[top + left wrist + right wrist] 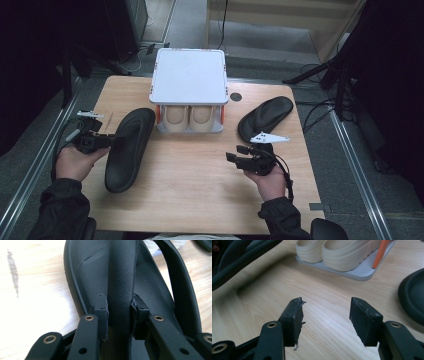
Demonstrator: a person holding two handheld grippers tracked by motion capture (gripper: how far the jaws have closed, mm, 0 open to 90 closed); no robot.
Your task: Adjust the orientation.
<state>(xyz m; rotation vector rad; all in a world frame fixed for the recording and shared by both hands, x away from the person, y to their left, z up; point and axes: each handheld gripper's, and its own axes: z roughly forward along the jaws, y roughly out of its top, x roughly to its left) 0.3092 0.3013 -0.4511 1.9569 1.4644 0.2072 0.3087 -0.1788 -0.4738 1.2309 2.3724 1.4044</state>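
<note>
No readable text, label, brand or number — sandals, rack, table all unmarked.

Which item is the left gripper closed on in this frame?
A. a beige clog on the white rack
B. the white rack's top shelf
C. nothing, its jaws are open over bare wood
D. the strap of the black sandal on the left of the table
D: in the left gripper view, the left gripper has both jaws pressed on the strap of the black sandal lying on the wooden table.
</note>
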